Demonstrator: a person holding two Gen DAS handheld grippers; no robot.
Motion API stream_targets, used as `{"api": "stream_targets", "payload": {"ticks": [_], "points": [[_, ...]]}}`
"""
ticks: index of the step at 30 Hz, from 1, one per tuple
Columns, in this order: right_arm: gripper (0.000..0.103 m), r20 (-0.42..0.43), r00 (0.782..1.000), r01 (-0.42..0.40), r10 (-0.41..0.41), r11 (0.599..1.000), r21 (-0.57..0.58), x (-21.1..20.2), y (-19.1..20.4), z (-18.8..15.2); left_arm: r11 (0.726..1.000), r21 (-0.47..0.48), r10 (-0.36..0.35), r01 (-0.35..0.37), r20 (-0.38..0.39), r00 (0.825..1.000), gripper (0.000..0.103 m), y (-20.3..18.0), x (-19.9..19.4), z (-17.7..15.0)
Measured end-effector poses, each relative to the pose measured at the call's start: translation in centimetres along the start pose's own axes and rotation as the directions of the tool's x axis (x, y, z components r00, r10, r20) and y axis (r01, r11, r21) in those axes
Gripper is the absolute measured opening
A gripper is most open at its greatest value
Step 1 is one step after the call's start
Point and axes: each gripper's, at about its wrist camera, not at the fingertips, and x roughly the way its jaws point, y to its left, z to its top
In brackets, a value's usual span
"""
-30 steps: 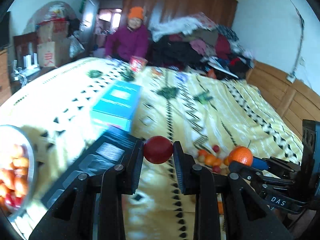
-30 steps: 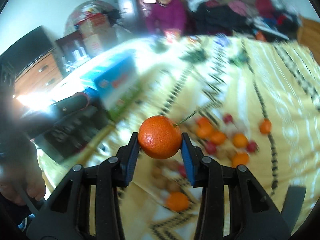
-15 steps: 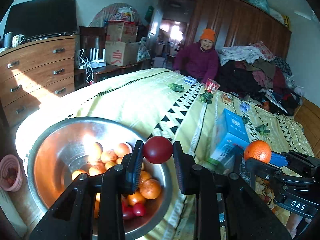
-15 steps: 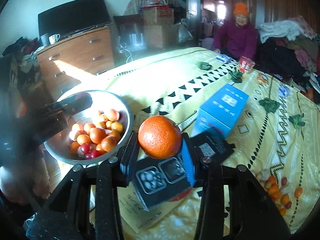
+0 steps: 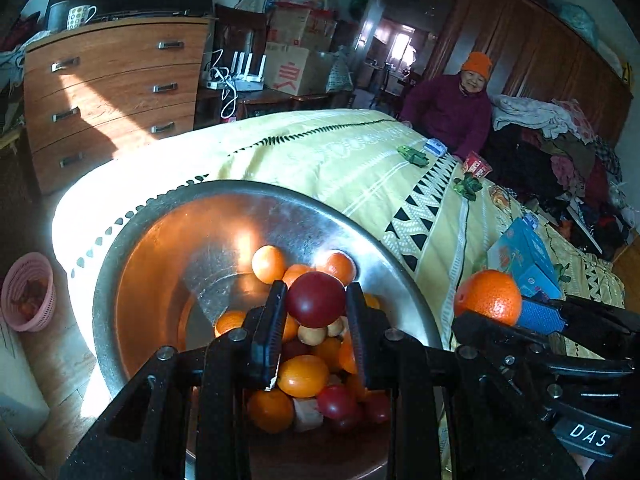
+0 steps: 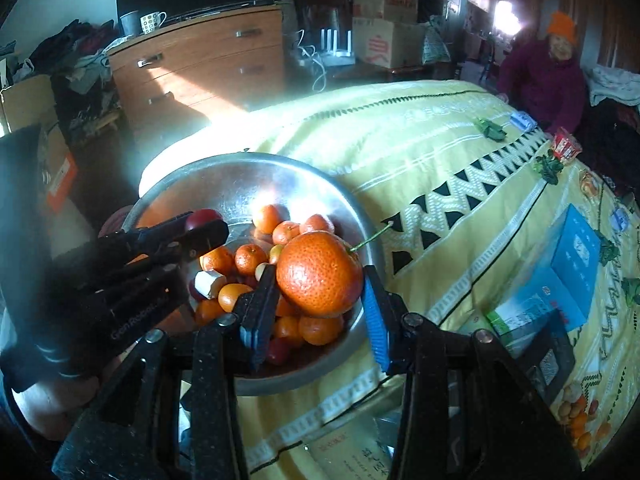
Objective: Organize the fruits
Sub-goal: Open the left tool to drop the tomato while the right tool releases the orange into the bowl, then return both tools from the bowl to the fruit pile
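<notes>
Steel bowl (image 6: 360, 216) already holds many fruits; over it my left gripper (image 5: 316, 312) pinches a red fruit (image 5: 315, 299), right gripper (image 6: 320, 292) pinches a mandarin (image 6: 318, 274), a few loose fruits (image 6: 580, 420) well away from it remain.

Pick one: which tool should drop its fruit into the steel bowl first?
Left, probably. The left tool holds the red fruit directly over the pile in the bowl. The right tool holds the orange nearer the bowl's right rim.
</notes>
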Motion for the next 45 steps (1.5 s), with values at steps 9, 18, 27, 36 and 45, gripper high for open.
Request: {"api": "stream_targets", "payload": {"ticks": [9, 18, 27, 36, 45], "points": [[0.045, -0.077, 0.996, -0.049, 0.055, 0.996, 0.077, 2.9, 0.0, 1.1, 0.998, -0.046, 0.050, -0.052, -0.041, 0.998, 0.078, 1.7, 0.7, -0.2], [0.088, 0.305, 0.948, 0.019, -0.089, 0.974, 0.224, -13.5, -6.8, -3.1, 0.988, 0.141, -0.073, 0.055, 0.126, 0.989, 0.081, -8.6, -5.6, 0.5], [0.103, 0.072, 0.872, 0.375, -0.484, 0.756, 0.537, -19.9, -20.3, -24.7, 0.727, 0.470, -0.500, 0.501, -0.137, 0.855, 0.103, -28.8, -9.4, -12.3], [0.102, -0.171, 0.873, 0.458, -0.456, 0.648, 0.609, -15.5, -27.9, -38.2, 0.802, 0.487, -0.166, 0.347, -0.376, 0.912, 0.102, -32.7, 5.1, -24.6], [0.103, -0.167, 0.888, 0.430, -0.429, 0.642, 0.635, -14.0, -29.6, -42.2, 0.813, 0.516, -0.117, 0.269, -0.307, 0.944, 0.103, -32.2, 7.6, -26.7]]}}
